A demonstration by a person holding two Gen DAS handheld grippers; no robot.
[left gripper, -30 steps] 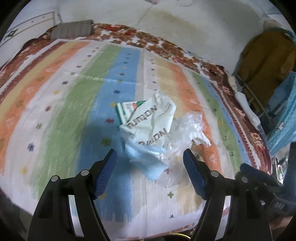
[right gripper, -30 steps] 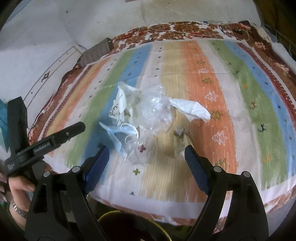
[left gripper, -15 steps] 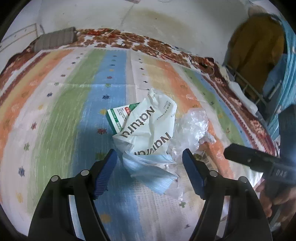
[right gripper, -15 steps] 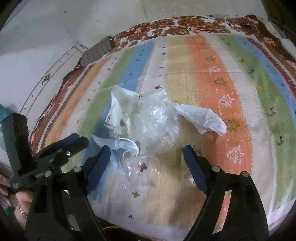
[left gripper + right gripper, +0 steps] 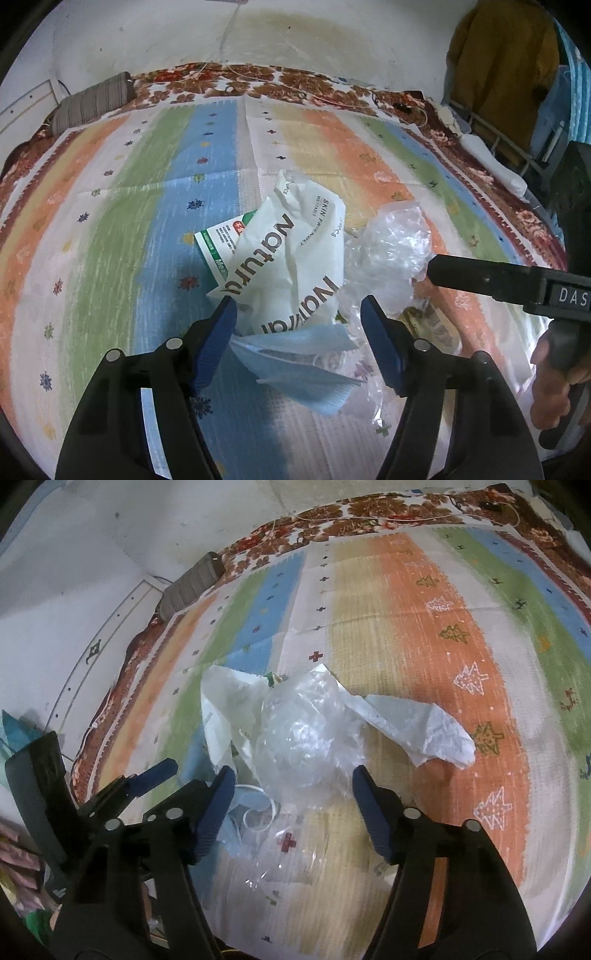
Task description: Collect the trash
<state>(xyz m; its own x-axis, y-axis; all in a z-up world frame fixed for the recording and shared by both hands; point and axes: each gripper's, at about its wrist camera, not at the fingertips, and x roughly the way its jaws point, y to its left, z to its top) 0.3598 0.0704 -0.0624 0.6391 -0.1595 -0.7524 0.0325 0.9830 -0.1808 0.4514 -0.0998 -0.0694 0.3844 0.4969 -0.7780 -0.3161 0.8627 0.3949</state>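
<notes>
Left wrist view: the left gripper [image 5: 297, 343], jaws partly apart and just closing, straddles a blue mask [image 5: 306, 363] ungripped; beyond, a "Natura" wrapper [image 5: 291, 258] is seen. Right wrist view alone shows white paper [image 5: 417, 727] beyond the right gripper [image 5: 291, 808], likewise closing around clear plastic [image 5: 299, 738], on the striped mat [image 5: 424, 609].

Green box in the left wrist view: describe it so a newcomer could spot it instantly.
On the striped mat, find the trash pile at its middle. The green box pokes out from under the white wrapper, on the blue stripe. It is the pile's only flat, green, printed piece.
</notes>
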